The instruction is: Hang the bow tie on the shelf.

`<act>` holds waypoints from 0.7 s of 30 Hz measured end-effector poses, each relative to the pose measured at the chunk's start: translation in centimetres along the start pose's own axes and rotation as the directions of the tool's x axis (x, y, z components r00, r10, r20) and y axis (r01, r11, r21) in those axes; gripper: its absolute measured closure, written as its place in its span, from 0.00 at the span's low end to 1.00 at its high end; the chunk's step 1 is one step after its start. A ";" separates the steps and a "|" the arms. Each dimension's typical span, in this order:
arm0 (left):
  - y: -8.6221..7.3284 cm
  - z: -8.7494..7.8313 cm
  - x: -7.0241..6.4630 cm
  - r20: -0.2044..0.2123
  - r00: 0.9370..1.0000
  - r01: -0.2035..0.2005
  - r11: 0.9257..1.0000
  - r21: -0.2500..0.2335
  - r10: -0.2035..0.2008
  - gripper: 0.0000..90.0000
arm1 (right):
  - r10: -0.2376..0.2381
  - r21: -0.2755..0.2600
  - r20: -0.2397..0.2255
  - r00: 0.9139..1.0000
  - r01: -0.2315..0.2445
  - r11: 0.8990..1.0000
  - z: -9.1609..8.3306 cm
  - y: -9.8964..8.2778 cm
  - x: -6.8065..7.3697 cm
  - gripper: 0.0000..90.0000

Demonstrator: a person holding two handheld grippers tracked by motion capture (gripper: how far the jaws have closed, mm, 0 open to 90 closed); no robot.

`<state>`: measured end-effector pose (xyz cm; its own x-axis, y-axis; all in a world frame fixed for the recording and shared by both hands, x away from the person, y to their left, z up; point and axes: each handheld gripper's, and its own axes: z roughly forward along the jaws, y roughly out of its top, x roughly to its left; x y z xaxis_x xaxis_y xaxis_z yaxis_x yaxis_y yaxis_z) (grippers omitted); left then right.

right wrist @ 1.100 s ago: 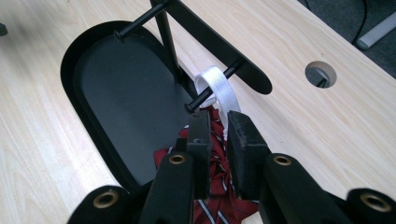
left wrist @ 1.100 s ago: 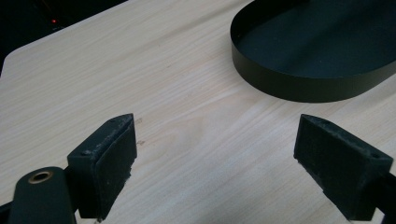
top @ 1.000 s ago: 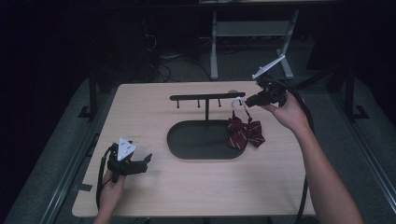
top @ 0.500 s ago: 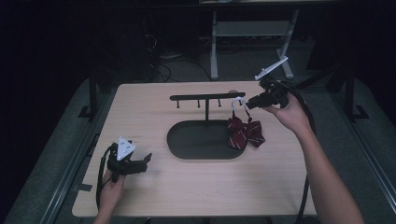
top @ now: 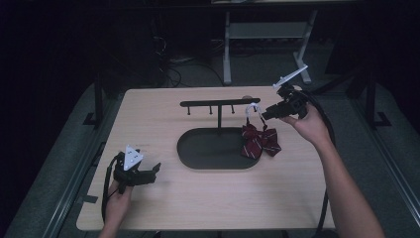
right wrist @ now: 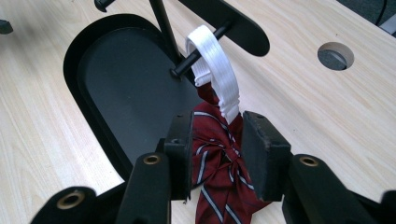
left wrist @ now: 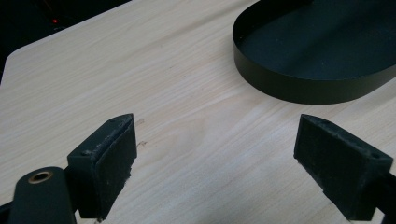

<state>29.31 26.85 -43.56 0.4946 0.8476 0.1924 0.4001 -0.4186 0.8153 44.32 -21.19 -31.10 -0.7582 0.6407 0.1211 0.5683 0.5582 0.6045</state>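
A dark red striped bow tie [top: 260, 141] hangs by its white strap loop [top: 252, 109] from the end peg of a black stand [top: 218, 104], beside the stand's oval base tray [top: 198, 148]. My right gripper [top: 264, 115] reaches in from the right at the strap. In the right gripper view the bow tie [right wrist: 219, 163] sits between the pads [right wrist: 264, 149], under the white loop [right wrist: 215, 60]. The jaws have just been opening and stand loose around the knot. My left gripper [top: 156, 169] rests open on the table at the front left, with bare wood between its pads [left wrist: 116, 158].
The black tray's wall [left wrist: 299, 88] lies ahead and to the right of the left gripper. A round cable hole [right wrist: 335, 55] is cut in the tabletop behind the stand. Other pegs hang under the stand's bar. A metal frame stands on the floor beyond the table.
The right gripper has shifted very slightly at the strap. The bow tie hangs in the same place on the peg. The left gripper has not moved.
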 end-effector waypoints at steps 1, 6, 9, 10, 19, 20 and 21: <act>0.0 0.0 0.0 0.000 1.000 0.001 1.000 0.000 -0.001 0.15 | 0.001 0.002 0.000 1.000 -0.001 1.000 0.0 -0.1 0.0 0.70; 0.0 -0.1 0.0 0.001 1.000 -0.002 1.000 0.000 0.002 0.15 | 0.008 0.001 0.003 1.000 -0.008 1.000 0.0 -0.6 -0.2 0.67; 0.0 -0.1 0.1 0.000 1.000 -0.003 1.000 -0.002 0.003 0.15 | 0.010 0.000 0.002 1.000 -0.010 1.000 0.0 -0.7 -0.2 0.66; 0.0 -0.1 0.1 0.000 1.000 -0.004 1.000 -0.001 0.004 0.15 | 0.015 0.001 0.000 1.000 -0.015 1.000 0.0 -0.7 -0.2 0.66; -0.1 -0.2 0.1 -0.001 1.000 -0.007 1.000 0.001 0.007 0.15 | 0.025 0.002 -0.006 1.000 -0.025 1.000 0.0 -1.3 -0.3 0.62; -0.1 -0.2 0.1 -0.001 1.000 -0.003 1.000 0.001 0.003 0.15 | 0.024 0.000 -0.004 1.000 -0.024 1.000 0.1 -1.5 -0.3 0.61; -0.1 -0.2 0.1 -0.001 1.000 -0.003 1.000 0.001 0.003 0.15 | 0.026 0.001 -0.007 1.000 -0.026 1.000 0.1 -1.5 -0.4 0.61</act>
<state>29.13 27.05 -43.50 0.4951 0.8466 0.1955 0.3990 -0.4215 0.8143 43.75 -22.22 -32.17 -0.7452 0.6514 0.1424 0.5883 0.5419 0.6002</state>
